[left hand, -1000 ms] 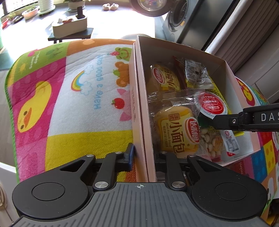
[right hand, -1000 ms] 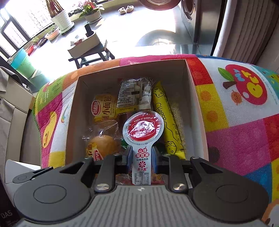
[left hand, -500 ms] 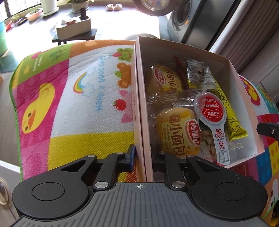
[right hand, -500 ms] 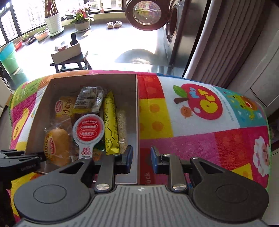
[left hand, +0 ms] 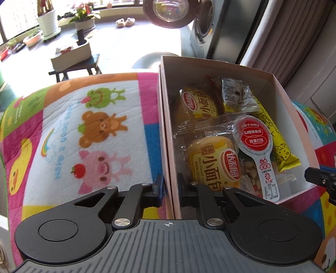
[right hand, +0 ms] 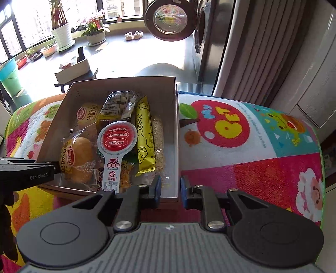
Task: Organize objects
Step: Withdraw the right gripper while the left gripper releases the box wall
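L claw (left hand: 169, 187) straddles the L wall of the cardboard box (left hand: 166, 130), one finger outside, one inside; gap narrow, wall between the pads, can't tell if they actually pinch it. R claw (right hand: 170, 189) sits at the box's R wall near the front corner, one finger inside, other outside over the mat; narrow gap, contact w/ wall (right hand: 176, 134) unclear too.

Box rests on a colourful cartoon play mat (left hand: 94, 126) covering the worktop. Snacks all inside the box: two yellow mini bread packs, one at back-left (left hand: 199, 103), one at front-left (left hand: 212, 161); round red-label hawthorn snack w/ white tab (left hand: 255, 136) lying on top, mid-box; long yellow cheese stick pack (left hand: 275, 142) along the R side; grey/clear small pack (left hand: 237, 92) at the back; a peanut-type bag (left hand: 250, 174) partly buried under the red-label snack.

Bkgd: washing machine w/ door open (right hand: 170, 19), potted plants (right hand: 61, 31) by the window, small stool w/ a tissue box (right hand: 73, 69).
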Available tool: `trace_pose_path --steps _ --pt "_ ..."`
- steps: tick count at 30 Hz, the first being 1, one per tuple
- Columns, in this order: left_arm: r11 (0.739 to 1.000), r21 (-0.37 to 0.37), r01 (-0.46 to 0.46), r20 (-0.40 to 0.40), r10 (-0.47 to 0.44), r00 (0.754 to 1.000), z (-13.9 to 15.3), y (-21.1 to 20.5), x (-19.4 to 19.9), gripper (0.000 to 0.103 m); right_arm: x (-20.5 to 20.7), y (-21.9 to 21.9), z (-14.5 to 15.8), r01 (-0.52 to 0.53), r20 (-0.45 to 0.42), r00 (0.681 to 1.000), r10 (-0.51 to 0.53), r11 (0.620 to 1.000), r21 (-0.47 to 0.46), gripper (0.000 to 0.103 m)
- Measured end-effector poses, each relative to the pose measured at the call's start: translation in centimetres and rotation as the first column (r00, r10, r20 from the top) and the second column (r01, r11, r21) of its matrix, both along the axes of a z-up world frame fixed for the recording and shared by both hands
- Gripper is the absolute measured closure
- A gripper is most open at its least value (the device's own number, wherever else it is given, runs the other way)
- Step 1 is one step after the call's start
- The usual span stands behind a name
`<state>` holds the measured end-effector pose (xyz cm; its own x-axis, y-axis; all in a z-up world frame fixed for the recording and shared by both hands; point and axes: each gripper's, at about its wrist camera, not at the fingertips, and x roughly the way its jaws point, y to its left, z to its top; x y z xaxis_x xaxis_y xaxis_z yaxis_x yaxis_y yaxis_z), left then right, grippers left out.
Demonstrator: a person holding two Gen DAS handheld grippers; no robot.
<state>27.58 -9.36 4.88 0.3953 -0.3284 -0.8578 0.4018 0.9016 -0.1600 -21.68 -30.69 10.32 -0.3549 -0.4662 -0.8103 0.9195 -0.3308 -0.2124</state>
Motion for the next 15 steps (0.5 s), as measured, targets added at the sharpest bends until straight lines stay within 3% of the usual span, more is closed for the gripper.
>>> trace_pose_path --steps 3,5,7,10,13,15 --pt "0.997 0.05 -0.066 0.041 0.064 0.997 -0.3 -0.8 1.1 0.069 -2.1 0.3 0.3 -0.019 0.024 1.0 0.019 1.0 -0.008 0.08" --pt "0.99 0.049 -0.135 0.031 0.133 0.991 -0.6 0.1 1.7 0.038 -2.1 0.5 0.0 -0.074 -0.012 0.997 0.074 0.997 -0.006 0.076" --pt "0.991 0.013 -0.134 0.027 0.134 0.991 -1.1 1.1 1.9 0.026 -1.7 0.6 -0.3 -0.122 -0.057 0.991 0.122 0.992 -0.004 0.075" --pt "0.994 -0.025 -0.104 0.044 0.105 0.994 -1.1 1.8 1.5 0.018 -1.7 0.4 -0.9 -0.134 -0.068 0.989 0.134 0.991 0.0 0.075" --pt "0.994 -0.005 -0.108 0.115 0.108 0.988 0.0 2.0 0.6 0.021 -1.6 0.8 -0.5 -0.125 -0.058 0.991 0.124 0.992 -0.026 0.074" --pt "0.994 -0.039 -0.1 0.182 0.106 0.978 1.4 2.6 -1.0 0.023 -1.4 2.2 0.5 -0.124 -0.03 0.992 0.122 0.988 -0.09 0.059"
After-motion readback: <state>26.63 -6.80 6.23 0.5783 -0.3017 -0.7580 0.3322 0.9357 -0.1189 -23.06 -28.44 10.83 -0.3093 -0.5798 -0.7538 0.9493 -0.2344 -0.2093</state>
